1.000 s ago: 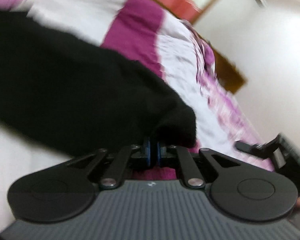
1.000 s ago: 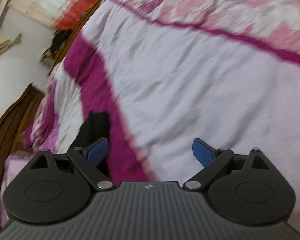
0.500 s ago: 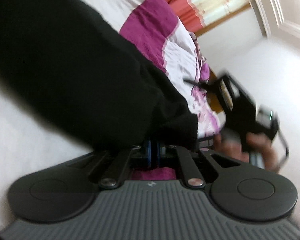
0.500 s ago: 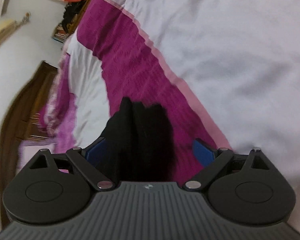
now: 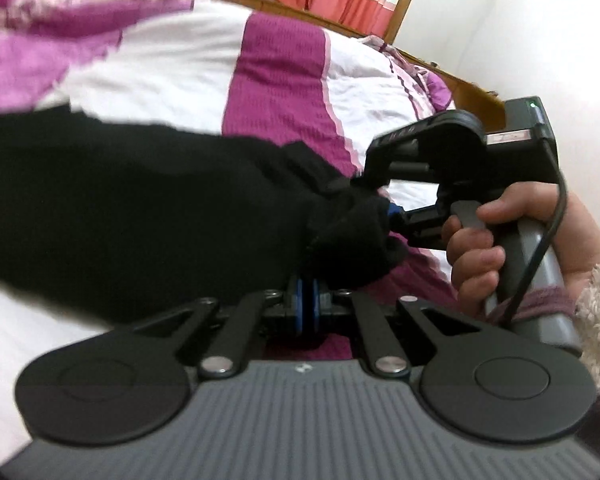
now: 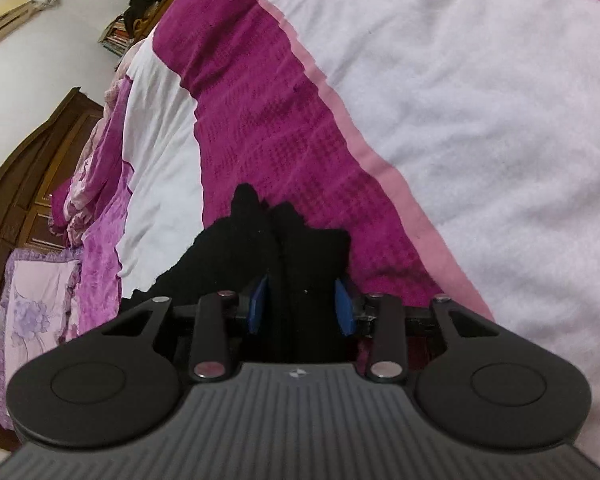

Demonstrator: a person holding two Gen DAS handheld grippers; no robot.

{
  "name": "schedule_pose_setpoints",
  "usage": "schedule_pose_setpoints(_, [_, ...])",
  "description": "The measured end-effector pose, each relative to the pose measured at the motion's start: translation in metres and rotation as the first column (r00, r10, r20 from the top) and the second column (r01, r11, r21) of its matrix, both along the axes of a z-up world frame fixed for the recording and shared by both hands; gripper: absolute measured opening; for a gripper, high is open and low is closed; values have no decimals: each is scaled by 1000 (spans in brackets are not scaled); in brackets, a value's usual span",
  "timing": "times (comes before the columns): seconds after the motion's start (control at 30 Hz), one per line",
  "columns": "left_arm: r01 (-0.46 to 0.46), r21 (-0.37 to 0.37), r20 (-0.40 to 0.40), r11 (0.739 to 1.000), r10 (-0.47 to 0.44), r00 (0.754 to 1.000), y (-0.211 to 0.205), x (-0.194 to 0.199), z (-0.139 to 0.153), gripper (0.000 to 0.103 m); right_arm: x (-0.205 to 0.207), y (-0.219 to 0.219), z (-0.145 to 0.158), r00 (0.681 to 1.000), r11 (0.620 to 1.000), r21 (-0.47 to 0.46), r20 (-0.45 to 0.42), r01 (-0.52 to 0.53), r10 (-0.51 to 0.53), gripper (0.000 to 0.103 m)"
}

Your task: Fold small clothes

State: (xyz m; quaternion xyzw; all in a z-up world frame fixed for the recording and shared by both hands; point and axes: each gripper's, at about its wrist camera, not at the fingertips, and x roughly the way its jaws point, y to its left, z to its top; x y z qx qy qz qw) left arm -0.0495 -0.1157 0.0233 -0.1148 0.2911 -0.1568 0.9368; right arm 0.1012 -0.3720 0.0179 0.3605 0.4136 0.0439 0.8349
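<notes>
Two grips now on the black garment [image 5: 132, 216], against one a second ago. Nearest, left hand-held gripper [image 5: 307, 300] clenched on its edge. Beside that, right hand-held gripper [image 6: 301, 304], wide a second back, closing, pads pressing a bunched corner. Beyond, garment slung over the bed [image 5: 284, 68]. Likely ready for the fold.

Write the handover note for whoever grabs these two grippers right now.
Left gripper: shut on the black garment, held above the bedspread.
Right gripper: jaws closing around a bunched end of the same garment, cloth between the pads; right hand squeezing the trigger.
Done: both ends gathered close together.
Left: confirm the right grip, finish the fold, lay it flat on the bed.
</notes>
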Motion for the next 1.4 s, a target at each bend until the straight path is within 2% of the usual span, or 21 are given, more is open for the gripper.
schedule_pose_setpoints(0.03, [-12,18,7,1000,12,1000,-2,3,2,6,-1,2,0,1000,1000,-11,9,-5,5,21])
schedule_pose_setpoints(0.1, [-37,42,22,998,36,999,-3,4,7,6,-3,8,4,1000,999,-36,27,-14,15,17])
schedule_pose_setpoints(0.27, [-105,123,95,987,93,991,-1,-6,22,6,-6,12,19,997,1000,-20,79,12,-10,15])
schedule_pose_setpoints(0.43, [-122,219,192,968,79,978,3,-16,39,6,-9,40,49,986,989,-149,165,-16,41,15])
schedule_pose_setpoints(0.57, [-127,259,225,958,68,972,26,-21,54,6,-12,78,80,961,969,-240,246,-62,123,15])
schedule_pose_setpoints(0.7, [-117,256,215,960,62,975,63,-15,64,6,-14,121,102,932,946,-300,293,-123,214,15])
schedule_pose_setpoints(0.8, [-104,249,204,963,53,977,93,-6,65,6,-8,153,113,930,925,-350,268,-149,251,15])
schedule_pose_setpoints(0.93, [-181,233,236,956,125,964,132,7,61,6,2,196,125,931,903,-396,239,-167,278,15])
schedule_pose_setpoints(1.07, [-216,230,193,949,173,966,156,27,50,6,15,249,127,930,846,-502,192,-181,313,15])
schedule_pose_setpoints(1.13, [-234,224,175,946,197,965,164,34,49,6,20,277,122,939,806,-569,158,-166,305,15])
schedule_pose_setpoints(1.17, [-243,226,175,943,206,963,167,34,48,6,23,287,118,943,798,-581,148,-160,297,15])
schedule_pose_setpoints(1.27, [-300,229,243,926,244,939,177,25,37,6,29,308,110,946,810,-566,153,-152,285,15])
schedule_pose_setpoints(1.4, [-303,154,243,941,261,934,201,16,28,6,38,329,107,938,812,-555,151,-180,311,15])
